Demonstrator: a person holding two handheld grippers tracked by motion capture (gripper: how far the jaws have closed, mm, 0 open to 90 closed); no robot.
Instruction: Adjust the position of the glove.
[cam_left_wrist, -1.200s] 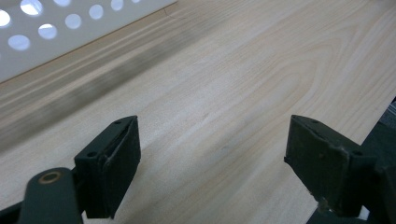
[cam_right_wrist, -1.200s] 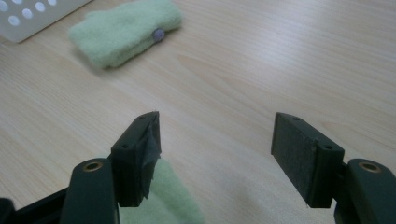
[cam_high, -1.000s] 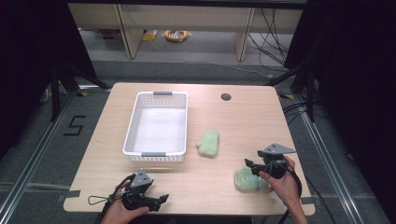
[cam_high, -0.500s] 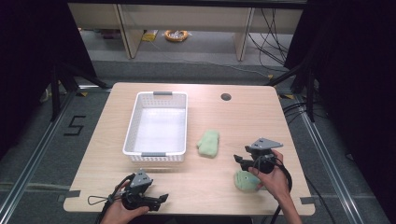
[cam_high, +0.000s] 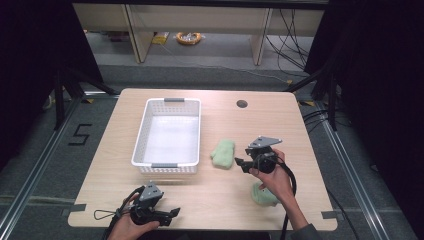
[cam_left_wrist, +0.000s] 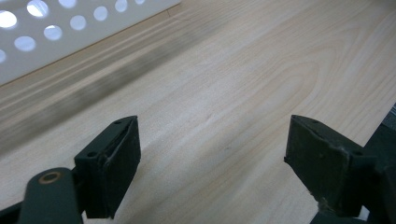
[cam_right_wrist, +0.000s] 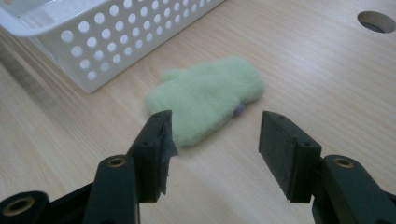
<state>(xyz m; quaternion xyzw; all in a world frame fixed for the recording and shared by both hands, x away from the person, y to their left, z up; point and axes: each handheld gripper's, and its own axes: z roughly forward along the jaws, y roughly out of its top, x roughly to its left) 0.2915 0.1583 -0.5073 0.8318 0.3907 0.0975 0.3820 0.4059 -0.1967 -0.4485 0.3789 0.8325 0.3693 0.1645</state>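
Two pale green fuzzy mittens lie on the bench. One mitten (cam_high: 222, 153) rests flat just beside the right wall of the white perforated basket (cam_high: 192, 131), apart from it, its thumb toward the basket; in the right gripper view the same mitten (cam_right_wrist: 205, 98) lies just ahead of the jaws, near the basket's wall (cam_right_wrist: 116, 42). The second mitten (cam_high: 262, 196) sits nearer the person, close to the bench's front edge, partly hidden under the right hand (cam_high: 274, 177).

Right tongs (cam_high: 239, 164) hang above the wood between the two mittens, tips aimed toward the first mitten and not touching it. Their jaws have just been closing, yet they stand apart with nothing between the pads (cam_right_wrist: 156, 140), so they are released.

Left tongs (cam_high: 174, 212) rest low at the bench's front edge, in front of the basket's near end, held in the left hand (cam_high: 131, 226). In the left gripper view the jaws gape wide over bare wood (cam_left_wrist: 219, 102), released, with the basket's holed wall (cam_left_wrist: 56, 37) at the upper left.

Beyond the basket, a round cable hole (cam_high: 242, 104) sits near the far edge of the bench (cam_high: 215, 195).
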